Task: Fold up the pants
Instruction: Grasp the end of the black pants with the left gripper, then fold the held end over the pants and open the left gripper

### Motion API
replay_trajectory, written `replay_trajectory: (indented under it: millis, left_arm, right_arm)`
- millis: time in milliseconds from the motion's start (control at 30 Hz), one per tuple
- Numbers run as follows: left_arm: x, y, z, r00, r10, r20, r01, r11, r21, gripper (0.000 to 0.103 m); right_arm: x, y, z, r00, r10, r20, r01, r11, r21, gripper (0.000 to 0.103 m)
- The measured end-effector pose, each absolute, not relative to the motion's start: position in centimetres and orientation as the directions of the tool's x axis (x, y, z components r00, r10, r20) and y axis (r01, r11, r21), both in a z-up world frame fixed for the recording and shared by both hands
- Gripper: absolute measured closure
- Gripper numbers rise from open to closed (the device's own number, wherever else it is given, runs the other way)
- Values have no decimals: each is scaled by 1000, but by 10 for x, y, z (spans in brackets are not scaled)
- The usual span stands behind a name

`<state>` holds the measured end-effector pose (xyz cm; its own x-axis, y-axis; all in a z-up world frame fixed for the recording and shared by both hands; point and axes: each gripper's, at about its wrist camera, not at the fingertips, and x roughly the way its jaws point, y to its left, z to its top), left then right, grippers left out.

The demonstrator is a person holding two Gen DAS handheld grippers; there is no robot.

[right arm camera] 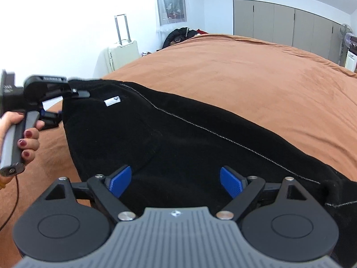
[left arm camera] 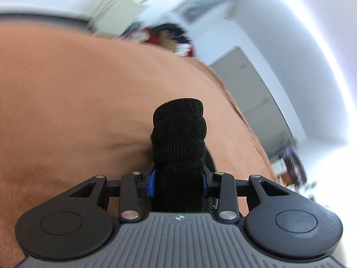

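Black pants [right arm camera: 178, 138] lie spread across an orange-brown bed cover [right arm camera: 245, 71], a white label [right arm camera: 112, 101] showing near the waist end. In the right wrist view my left gripper [right arm camera: 67, 107] holds that end lifted at the far left, carried by a hand [right arm camera: 29, 138]. The left wrist view shows the left gripper [left arm camera: 178, 178] shut on a bunched fold of the black pants [left arm camera: 178, 134] above the bed cover [left arm camera: 78, 89]. My right gripper [right arm camera: 176, 182] is open just over the middle of the pants, its blue pads [right arm camera: 121, 179] wide apart and gripping nothing.
A cream suitcase [right arm camera: 121, 53] stands by the wall beyond the bed's left side. A dark jacket [right arm camera: 178, 34] lies at the far end of the bed. Grey wardrobe doors [right arm camera: 279, 22] and a fan [right arm camera: 345, 33] are at the back right.
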<state>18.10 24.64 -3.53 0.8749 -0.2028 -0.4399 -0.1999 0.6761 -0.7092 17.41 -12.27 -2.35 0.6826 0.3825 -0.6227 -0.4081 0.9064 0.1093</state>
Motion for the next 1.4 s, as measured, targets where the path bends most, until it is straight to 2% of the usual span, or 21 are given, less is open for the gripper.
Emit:
replay_trajectory:
  millis: [167, 267, 433, 600, 733, 833, 1033, 1167, 1300, 1400]
  left_arm:
    - [174, 191, 8, 883, -259, -392, -28, 804, -594, 62]
    - [165, 146, 24, 863, -313, -396, 89, 867, -491, 62]
    - [135, 76, 15, 809, -375, -453, 265, 920, -288, 62]
    - [109, 22, -12, 747, -400, -530, 388, 911, -141, 62]
    - [96, 0, -29, 704, -411, -579, 436, 894, -103, 62]
    - [94, -4, -35, 691, -417, -590, 447, 889, -104, 62]
    - [98, -2, -35, 684, -413, -601, 460, 884, -84, 62]
    - [99, -2, -33, 673, -420, -609, 470, 878, -88, 62]
    - [91, -1, -34, 657, -429, -620, 492, 867, -79, 62]
    - [91, 3, -34, 634, -444, -633, 507, 857, -94, 62]
  right_arm:
    - [186, -117, -30, 679, 337, -653, -355, 928, 111, 19]
    - [190, -122, -30, 687, 318, -653, -312, 941, 131, 19]
    - [187, -147, -26, 714, 249, -654, -211, 968, 138, 18]
    - [185, -175, -26, 733, 167, -659, -99, 985, 140, 18]
    - [186, -198, -16, 761, 91, -642, -9, 992, 130, 18]
    - [189, -206, 0, 792, 78, -605, -5, 993, 121, 16]
    - [220, -176, 29, 812, 214, -543, -153, 976, 156, 15]
    - [247, -120, 49, 818, 262, -513, -243, 964, 104, 15]
    - [277, -72, 47, 799, 238, -552, -290, 957, -7, 15]
    - [297, -64, 30, 772, 96, -629, -220, 968, -123, 15]
